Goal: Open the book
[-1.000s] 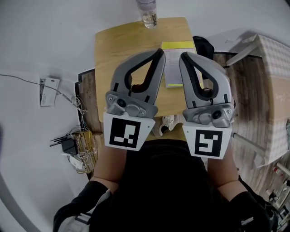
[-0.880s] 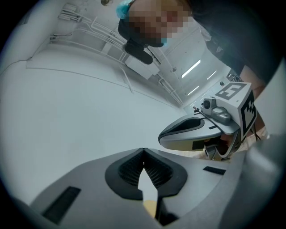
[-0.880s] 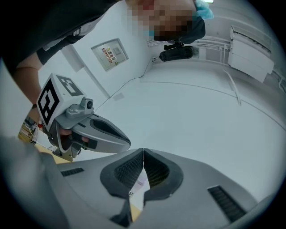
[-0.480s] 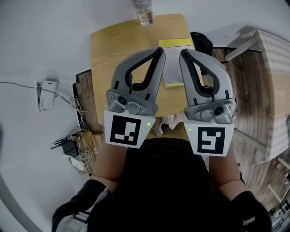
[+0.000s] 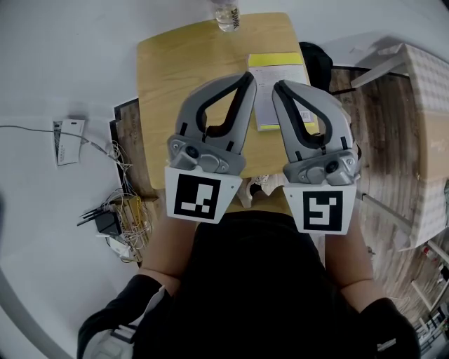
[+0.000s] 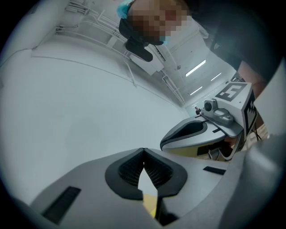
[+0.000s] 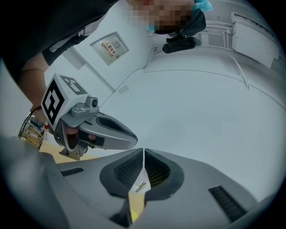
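Light wooden tabletop [image 5: 182,63] carries the closed white book with a yellow band [image 5: 279,70], lying flat just beyond and below the tips of the 2 grippers. Both the left gripper [image 5: 247,76] and the right gripper [image 5: 276,84] have their jaws pressed together on nothing. With the tips closed like this, they could skid across the cover and shove the book toward the clear plastic bottle [image 5: 226,12] farther ahead, instead of catching the cover's edge.

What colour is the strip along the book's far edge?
Yellow, on the book lying on the wooden table; clearest in the head view.
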